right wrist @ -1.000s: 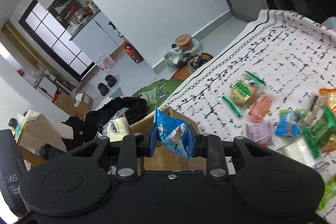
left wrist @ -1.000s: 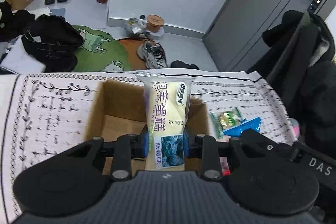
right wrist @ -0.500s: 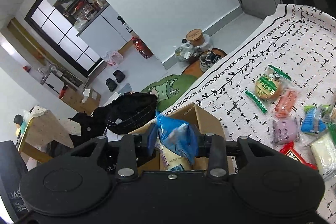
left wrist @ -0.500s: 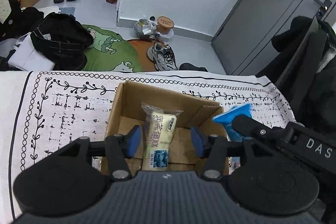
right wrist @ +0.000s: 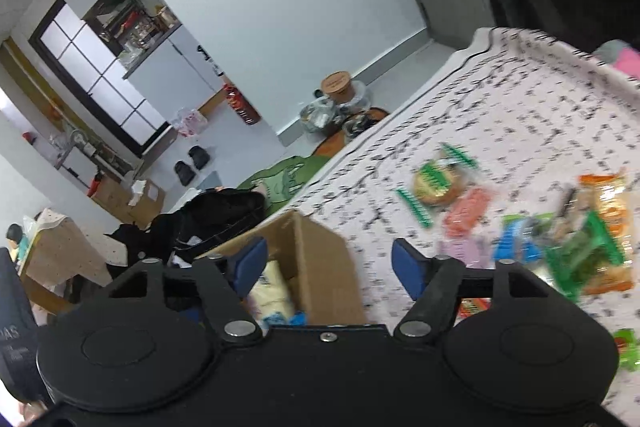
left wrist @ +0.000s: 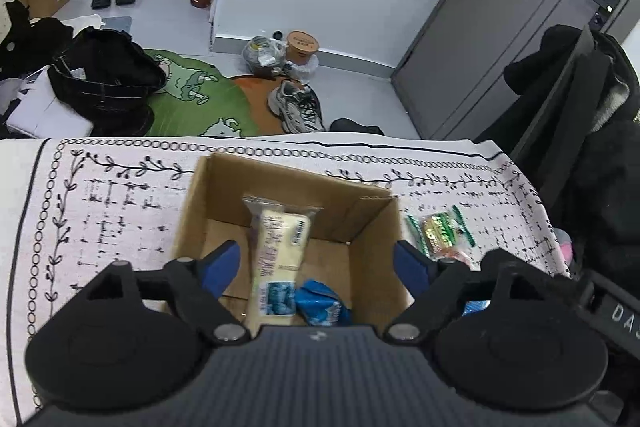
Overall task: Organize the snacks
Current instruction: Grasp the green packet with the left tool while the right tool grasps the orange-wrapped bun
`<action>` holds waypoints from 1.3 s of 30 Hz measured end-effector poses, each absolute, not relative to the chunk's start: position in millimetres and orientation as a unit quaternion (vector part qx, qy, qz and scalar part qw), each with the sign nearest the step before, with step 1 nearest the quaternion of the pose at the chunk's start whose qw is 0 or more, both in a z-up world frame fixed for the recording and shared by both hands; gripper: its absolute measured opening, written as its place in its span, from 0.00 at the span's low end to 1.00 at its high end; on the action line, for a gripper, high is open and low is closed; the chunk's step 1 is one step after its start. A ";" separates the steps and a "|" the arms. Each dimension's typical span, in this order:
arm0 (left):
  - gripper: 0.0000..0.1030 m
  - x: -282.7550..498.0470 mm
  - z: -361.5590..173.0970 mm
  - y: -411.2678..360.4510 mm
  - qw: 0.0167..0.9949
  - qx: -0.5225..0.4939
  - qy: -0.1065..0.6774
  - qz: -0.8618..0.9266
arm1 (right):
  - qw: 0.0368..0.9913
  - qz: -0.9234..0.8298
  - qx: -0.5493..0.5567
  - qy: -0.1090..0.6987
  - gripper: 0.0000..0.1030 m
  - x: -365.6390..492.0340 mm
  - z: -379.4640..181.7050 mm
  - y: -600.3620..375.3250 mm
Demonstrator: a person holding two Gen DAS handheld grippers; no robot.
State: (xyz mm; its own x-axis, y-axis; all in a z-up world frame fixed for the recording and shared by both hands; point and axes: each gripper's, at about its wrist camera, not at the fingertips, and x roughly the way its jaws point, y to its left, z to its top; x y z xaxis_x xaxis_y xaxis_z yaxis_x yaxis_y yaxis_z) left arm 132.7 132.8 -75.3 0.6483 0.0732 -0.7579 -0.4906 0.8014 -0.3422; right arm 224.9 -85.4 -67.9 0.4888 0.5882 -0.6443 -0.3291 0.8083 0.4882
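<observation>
Both grippers, left (left wrist: 316, 263) and right (right wrist: 326, 265), have jaws wide apart, empty; glossy cake (left wrist: 278, 263) and crinkled blue packet (left wrist: 322, 303) lie in the cardboard box (left wrist: 376, 247).

Hidden, cropped and blurred parts around both sets of jaws

From the left wrist, the near wall of the cardboard box (left wrist: 280, 183) is hidden behind the gripper body, which also cuts off the lower ends of the yellow cake packet (left wrist: 280, 255) and the blue packet (left wrist: 322, 305) lying between the jaws; the printing on the cake packet is too smeared to read. From the right wrist, the loose snacks (right wrist: 560, 227) beyond the right jaw and the patterned tablecloth (right wrist: 500, 115) are motion-blurred, their labels unreadable, and the box's contents by the left jaw are mostly covered by the gripper body.
</observation>
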 end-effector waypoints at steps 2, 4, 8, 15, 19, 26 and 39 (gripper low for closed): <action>0.84 134.9 -73.5 127.6 0.868 -0.268 0.387 0.159 | 0.856 0.256 0.144 0.425 0.75 226.2 -67.1 -95.9; 0.87 137.6 -70.0 121.5 0.870 -0.266 0.385 0.157 | 0.862 0.244 0.136 0.423 0.78 227.9 -66.4 -106.6; 0.91 143.5 -64.2 108.9 0.873 -0.264 0.383 0.148 | 0.867 0.230 0.131 0.422 0.84 231.2 -64.2 -129.2; 1.00 153.7 -58.4 81.7 0.876 -0.256 0.388 0.125 | 0.878 0.218 0.121 0.408 0.96 236.4 -56.6 -161.9; 1.00 158.1 -53.3 64.3 0.880 -0.244 0.389 0.121 | 0.883 0.209 0.126 0.401 0.98 241.6 -53.0 -180.2; 1.00 164.7 -47.0 37.5 0.884 -0.233 0.390 0.111 | 0.890 0.200 0.127 0.389 0.99 250.0 -44.9 -209.8; 1.00 174.3 -34.7 -12.8 0.895 -0.209 0.382 0.100 | 0.886 0.192 0.155 0.393 1.00 266.6 -58.3 -263.7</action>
